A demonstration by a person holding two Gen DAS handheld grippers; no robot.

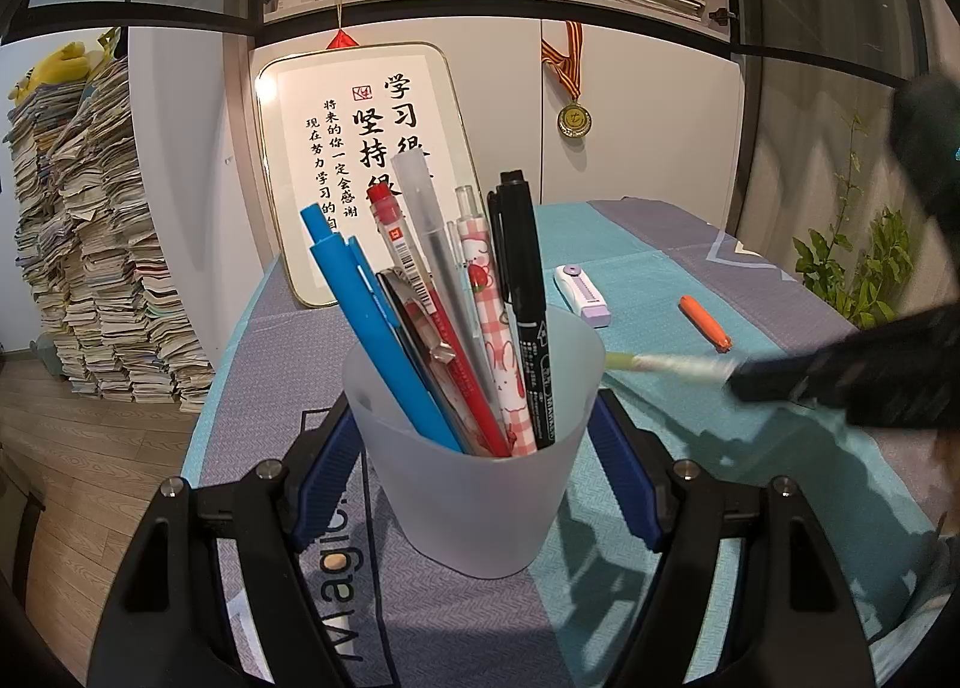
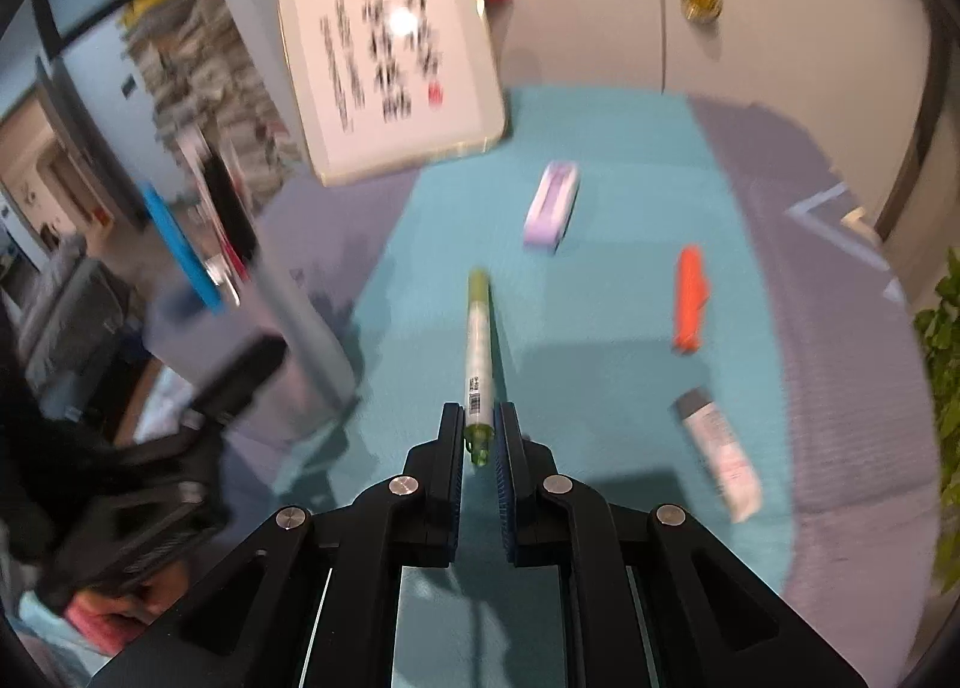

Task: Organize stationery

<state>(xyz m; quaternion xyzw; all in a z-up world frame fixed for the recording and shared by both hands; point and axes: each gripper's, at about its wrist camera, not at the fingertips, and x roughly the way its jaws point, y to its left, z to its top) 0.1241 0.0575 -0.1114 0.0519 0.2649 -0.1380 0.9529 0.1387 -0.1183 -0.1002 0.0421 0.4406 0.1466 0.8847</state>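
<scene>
Item: slim white pen with green cap, clamped at its tail by the right gripper, long axis running straight ahead of the jaws. Destination: frosted translucent plastic cup, clasped by the left gripper, standing to the pen's left.

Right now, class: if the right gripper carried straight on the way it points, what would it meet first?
Probably the teal tablecloth: the right gripper, holding the green pen, points down at bare cloth left of the purple eraser. Depth is unclear.
</scene>
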